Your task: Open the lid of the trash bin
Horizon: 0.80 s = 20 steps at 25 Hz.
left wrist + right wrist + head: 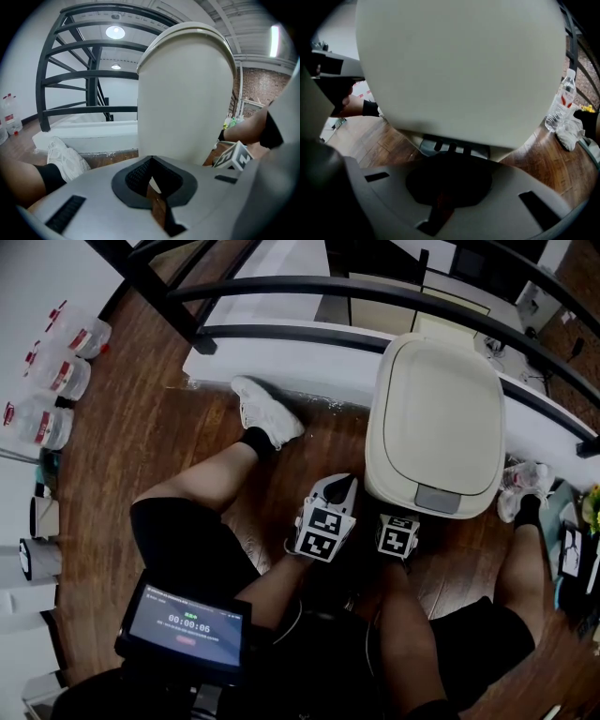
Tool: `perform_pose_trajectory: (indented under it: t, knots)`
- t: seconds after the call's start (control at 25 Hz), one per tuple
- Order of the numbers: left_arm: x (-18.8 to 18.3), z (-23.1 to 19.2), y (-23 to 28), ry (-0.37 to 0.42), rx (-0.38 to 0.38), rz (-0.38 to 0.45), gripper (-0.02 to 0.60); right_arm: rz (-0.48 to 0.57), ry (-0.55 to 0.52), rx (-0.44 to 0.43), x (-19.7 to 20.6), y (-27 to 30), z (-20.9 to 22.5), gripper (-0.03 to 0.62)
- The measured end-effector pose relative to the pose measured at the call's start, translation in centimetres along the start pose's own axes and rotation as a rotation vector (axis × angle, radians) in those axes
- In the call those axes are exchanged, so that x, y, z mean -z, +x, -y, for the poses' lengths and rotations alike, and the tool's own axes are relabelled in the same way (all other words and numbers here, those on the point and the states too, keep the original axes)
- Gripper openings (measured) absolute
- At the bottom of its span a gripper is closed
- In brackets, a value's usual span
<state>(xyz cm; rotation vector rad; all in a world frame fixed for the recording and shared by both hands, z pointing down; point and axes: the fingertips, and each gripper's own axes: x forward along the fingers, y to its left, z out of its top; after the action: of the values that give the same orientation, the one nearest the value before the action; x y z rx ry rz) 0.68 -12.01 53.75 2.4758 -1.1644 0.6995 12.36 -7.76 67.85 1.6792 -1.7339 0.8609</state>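
One trash bin [187,103], lid [436,413] down; left tongs [151,161], right tongs [450,159] both pressed together.

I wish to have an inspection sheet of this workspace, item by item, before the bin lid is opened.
Surface: wooden floor.
Job's things: trash bin, lid closed; gray tab at its front.
Clutter: water bottles at the left; one bottle by the right shoe.
Grippers: left gripper shut, empty, beside the bin; right gripper shut, empty, close before the gray tab.
Cables: thin line below the left gripper, perhaps a cable.
Surroundings: black railing, white ledge, small screen.
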Motion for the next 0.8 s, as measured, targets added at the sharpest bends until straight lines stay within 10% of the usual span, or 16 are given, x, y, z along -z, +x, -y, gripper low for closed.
perform_pose_trajectory:
  t: [0.8]
  knots:
    - [1.9,0.0,0.7,-0.037,0.000,-0.034,-0.002,-0.062,0.023,-0.064,0.4,0.8,-0.1,0.005]
